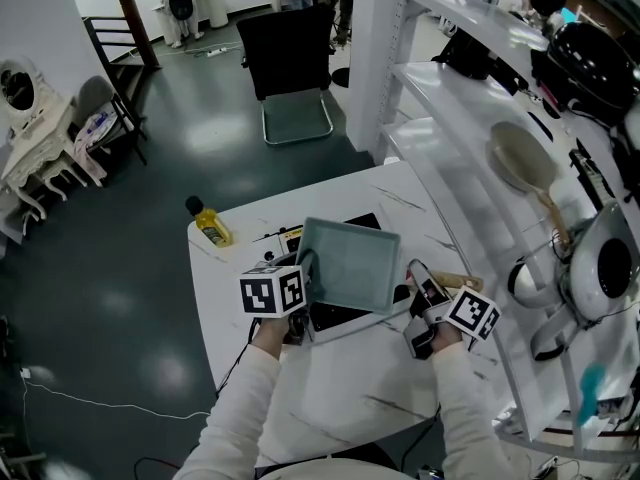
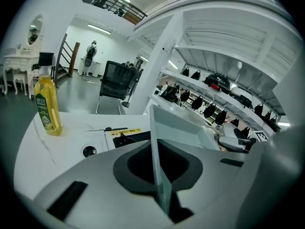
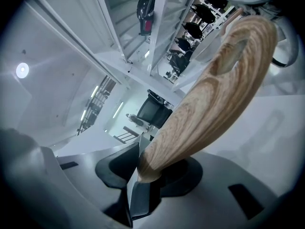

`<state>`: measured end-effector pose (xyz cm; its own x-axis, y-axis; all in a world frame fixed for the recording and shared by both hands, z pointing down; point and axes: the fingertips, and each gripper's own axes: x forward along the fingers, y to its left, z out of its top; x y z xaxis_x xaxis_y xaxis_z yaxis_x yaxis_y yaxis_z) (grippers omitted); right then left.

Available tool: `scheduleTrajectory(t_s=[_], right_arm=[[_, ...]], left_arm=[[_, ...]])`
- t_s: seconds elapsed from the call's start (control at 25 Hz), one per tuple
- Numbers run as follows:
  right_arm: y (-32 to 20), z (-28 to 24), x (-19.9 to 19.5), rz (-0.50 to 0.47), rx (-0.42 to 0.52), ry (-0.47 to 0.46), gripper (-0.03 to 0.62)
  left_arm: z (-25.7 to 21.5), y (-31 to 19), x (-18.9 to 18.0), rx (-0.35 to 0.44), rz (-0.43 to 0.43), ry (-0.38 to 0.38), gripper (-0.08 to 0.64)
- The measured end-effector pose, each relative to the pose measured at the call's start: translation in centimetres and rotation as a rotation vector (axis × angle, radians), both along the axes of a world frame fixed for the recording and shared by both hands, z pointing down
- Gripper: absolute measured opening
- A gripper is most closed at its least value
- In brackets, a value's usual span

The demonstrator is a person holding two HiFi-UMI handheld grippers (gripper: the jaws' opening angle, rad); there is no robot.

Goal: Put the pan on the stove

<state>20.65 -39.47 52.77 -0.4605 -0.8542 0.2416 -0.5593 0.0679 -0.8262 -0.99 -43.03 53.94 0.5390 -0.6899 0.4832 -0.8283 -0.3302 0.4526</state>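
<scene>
The left claw (image 1: 303, 290) was clenched on the left rim of the pan (image 1: 350, 263), with the forearm reaching in from the counter's near edge. The right claw (image 1: 424, 293) grasped the pan's wooden handle (image 1: 447, 282), which stuck out to the right. The square pan sat over the black stove (image 1: 335, 320) on the white counter (image 1: 330, 393); whether they touched was unclear. A bottle (image 1: 211, 226) of yellow liquid stood at the far-left corner.

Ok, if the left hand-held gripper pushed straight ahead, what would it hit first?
The pan wall it clamps; beyond that, probably the white shelf post, though depth is unclear.
</scene>
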Motion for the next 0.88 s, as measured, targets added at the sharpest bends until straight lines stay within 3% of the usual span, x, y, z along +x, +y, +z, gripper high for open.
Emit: scheduleTrajectory(t_s=[0.16, 0.88], right_arm=[[-0.2, -0.1, -0.1, -0.006, 0.004, 0.006, 0.163], [-0.7, -0.2, -0.2, -0.005, 0.025, 0.015, 0.17]], left_arm=[[0.5, -0.1, 0.0, 0.0, 0.002, -0.032, 0.032], [1.8, 0.2, -0.3, -0.041, 0.015, -0.05, 0.032]])
